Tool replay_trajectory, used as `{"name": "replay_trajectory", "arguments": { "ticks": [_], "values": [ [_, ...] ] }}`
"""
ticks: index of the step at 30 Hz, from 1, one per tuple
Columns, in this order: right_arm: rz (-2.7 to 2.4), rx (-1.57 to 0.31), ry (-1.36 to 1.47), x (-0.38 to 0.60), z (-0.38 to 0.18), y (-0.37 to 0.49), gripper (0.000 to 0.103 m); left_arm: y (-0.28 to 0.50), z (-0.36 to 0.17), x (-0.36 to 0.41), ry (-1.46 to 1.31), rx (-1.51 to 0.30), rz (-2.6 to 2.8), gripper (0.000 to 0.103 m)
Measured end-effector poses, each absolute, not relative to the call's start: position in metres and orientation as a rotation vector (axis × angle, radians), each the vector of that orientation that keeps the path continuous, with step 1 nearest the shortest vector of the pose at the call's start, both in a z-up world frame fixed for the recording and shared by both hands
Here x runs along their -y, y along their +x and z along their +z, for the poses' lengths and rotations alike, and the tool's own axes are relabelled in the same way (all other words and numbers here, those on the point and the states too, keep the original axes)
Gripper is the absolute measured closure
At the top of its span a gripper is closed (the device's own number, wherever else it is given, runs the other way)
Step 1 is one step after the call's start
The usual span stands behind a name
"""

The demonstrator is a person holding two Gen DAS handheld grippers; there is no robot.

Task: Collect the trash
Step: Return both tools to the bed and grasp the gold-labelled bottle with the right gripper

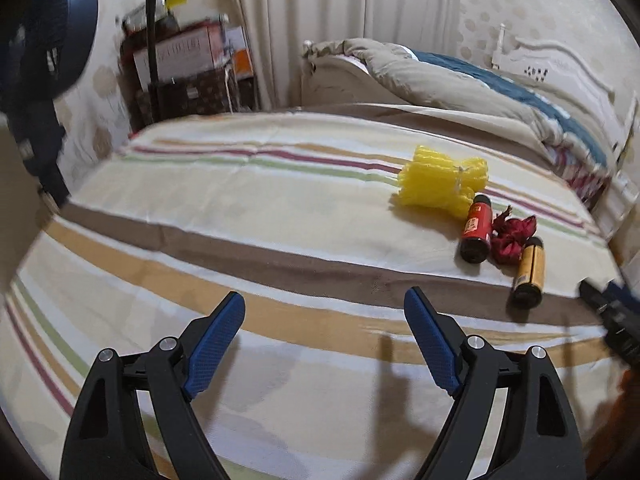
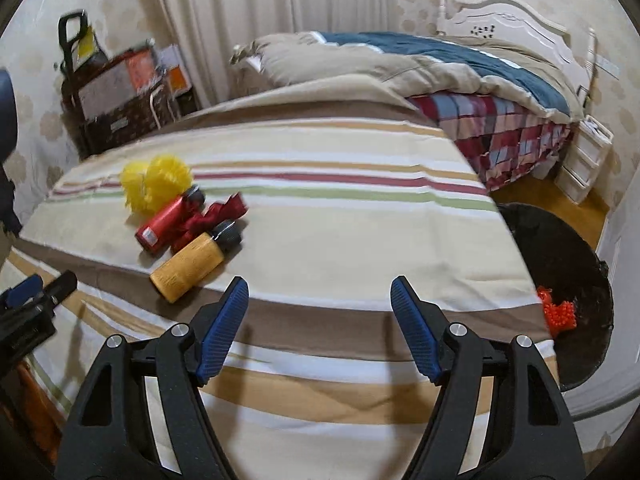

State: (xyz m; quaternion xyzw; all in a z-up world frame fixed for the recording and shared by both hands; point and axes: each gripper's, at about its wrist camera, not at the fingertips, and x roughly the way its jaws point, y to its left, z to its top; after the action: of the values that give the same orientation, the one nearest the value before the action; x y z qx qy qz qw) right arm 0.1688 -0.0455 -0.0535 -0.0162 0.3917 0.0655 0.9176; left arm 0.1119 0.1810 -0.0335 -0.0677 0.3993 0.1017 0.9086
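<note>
A cluster of trash lies on the striped bedspread (image 2: 340,240): a yellow foam net (image 2: 156,184) (image 1: 440,180), a red bottle (image 2: 168,224) (image 1: 476,232), a crumpled red wrapper (image 2: 216,216) (image 1: 512,236) and a yellow bottle (image 2: 192,268) (image 1: 530,272). My right gripper (image 2: 320,292) is open and empty, just right of the yellow bottle. My left gripper (image 1: 324,308) is open and empty, well left of the cluster. A black trash bin (image 2: 568,280) with an orange foam net (image 2: 558,312) inside stands at the bed's right side.
A bunched quilt (image 2: 400,60) lies at the bed's head by a white headboard (image 2: 508,12). Boxes and a trolley (image 2: 116,92) stand by the far wall. A white drawer unit (image 2: 584,160) stands at the right. A blue chair (image 1: 52,52) is at the left.
</note>
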Motion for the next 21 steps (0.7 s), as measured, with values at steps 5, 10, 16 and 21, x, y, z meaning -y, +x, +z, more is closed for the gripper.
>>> {"name": "replay_trajectory", "arguments": {
  "ticks": [5, 10, 16, 21],
  "values": [
    [0.116, -0.844, -0.088, 0.031, -0.059, 0.173, 0.031, 0.123, -0.035, -0.169, -0.11, -0.825, 0.164, 0.021],
    [0.107, -0.866, -0.075, 0.034, -0.062, 0.175, 0.031, 0.137, -0.035, -0.154, -0.061, -0.814, 0.114, 0.021],
    [0.11, -0.883, -0.062, 0.037, -0.065, 0.183, 0.031, 0.157, -0.037, -0.158, -0.067, -0.827, 0.109, 0.021],
    [0.125, -0.855, -0.085, 0.029, -0.06, 0.179, 0.031, 0.155, -0.037, -0.162, -0.081, -0.823, 0.108, 0.021]
  ]
}}
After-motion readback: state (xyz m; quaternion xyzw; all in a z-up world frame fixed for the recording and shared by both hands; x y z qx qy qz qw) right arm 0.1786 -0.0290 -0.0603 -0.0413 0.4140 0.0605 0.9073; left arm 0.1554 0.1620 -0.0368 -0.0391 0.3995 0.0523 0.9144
